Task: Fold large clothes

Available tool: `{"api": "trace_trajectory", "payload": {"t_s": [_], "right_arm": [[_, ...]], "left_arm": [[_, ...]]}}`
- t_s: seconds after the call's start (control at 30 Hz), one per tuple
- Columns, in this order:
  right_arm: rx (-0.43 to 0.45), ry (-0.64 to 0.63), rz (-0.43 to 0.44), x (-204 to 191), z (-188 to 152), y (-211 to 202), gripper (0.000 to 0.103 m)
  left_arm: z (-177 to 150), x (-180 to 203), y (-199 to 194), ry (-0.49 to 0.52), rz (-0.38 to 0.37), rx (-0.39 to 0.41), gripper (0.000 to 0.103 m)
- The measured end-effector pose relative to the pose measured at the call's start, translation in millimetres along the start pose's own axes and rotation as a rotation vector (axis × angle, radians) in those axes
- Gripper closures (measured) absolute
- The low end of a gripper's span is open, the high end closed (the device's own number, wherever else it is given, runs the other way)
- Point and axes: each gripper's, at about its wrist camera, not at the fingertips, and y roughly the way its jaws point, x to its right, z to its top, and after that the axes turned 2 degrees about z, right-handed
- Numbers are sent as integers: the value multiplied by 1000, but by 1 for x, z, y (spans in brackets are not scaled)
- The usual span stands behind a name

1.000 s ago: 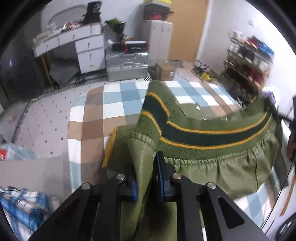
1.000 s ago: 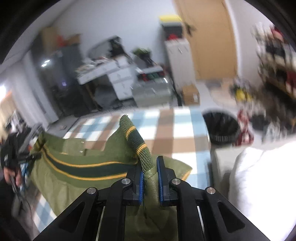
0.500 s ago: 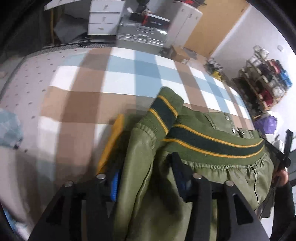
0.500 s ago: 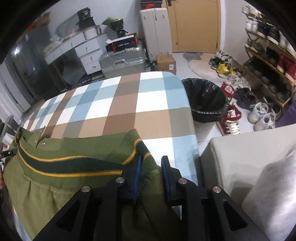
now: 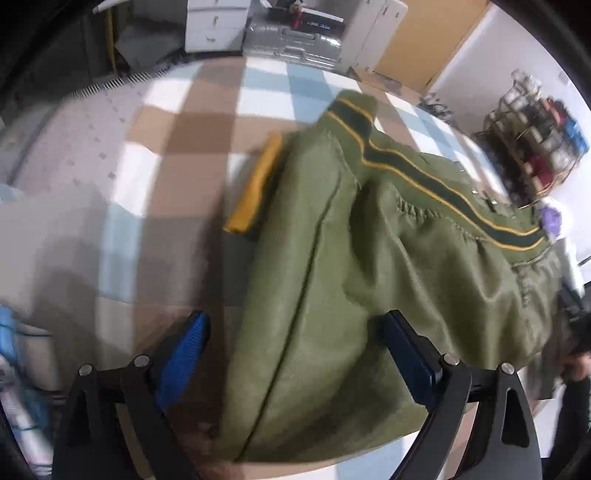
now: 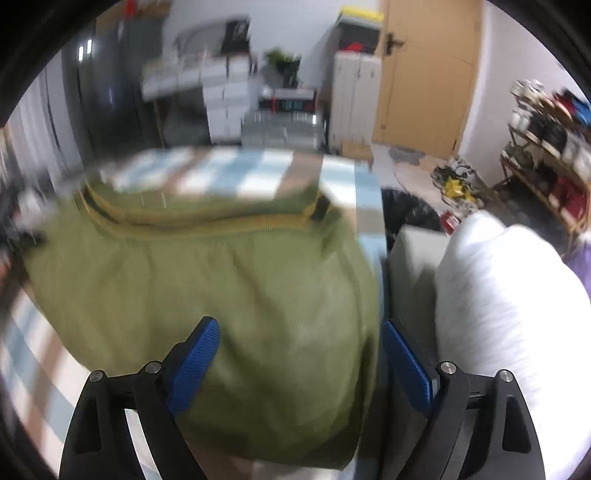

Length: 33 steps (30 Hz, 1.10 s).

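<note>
An olive green jacket (image 5: 369, 277) lies folded on the checked cover (image 5: 192, 122), with its striped ribbed hem (image 5: 424, 177) at the far side and a yellow lining edge (image 5: 255, 188) showing at its left. My left gripper (image 5: 295, 321) hangs just above the jacket's near left part. Its jaws are opening wide and the blue pads do not press the cloth. In the right wrist view the jacket (image 6: 203, 277) fills the middle, hem (image 6: 207, 218) at the back. My right gripper (image 6: 299, 326) stands over its near right edge, jaws opening, nothing gripped.
The checked cover (image 6: 258, 170) ends at the right by a black bin (image 6: 410, 214) and a white pillow (image 6: 498, 295). A silver suitcase (image 5: 291, 31), white drawers (image 5: 214, 22), a door (image 6: 424, 74) and a shoe rack (image 6: 546, 147) stand beyond. A hand (image 5: 576, 362) shows at right.
Both grippers, shut on the jacket's ribbed hem corners a second ago, have let go and spread wide. They sank toward the cover, and the jacket now lies folded over itself.
</note>
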Motion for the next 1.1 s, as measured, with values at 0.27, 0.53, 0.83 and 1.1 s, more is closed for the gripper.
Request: {"api": "trace_trajectory", "payload": {"t_s": [0.27, 0.53, 0.83, 1.1], "right_arm": [[-145, 221, 228, 23, 7, 42, 29], [-208, 148, 348, -12, -38, 12, 56], [-243, 174, 572, -41, -110, -68, 65], [-121, 126, 468, -51, -110, -120, 68]], "left_arm": [[-12, 12, -2, 30, -40, -17, 55], [-64, 21, -17, 80, -55, -57, 71], [-162, -8, -63, 67, -128, -88, 75], [-155, -26, -121, 92, 102, 64, 72]]}}
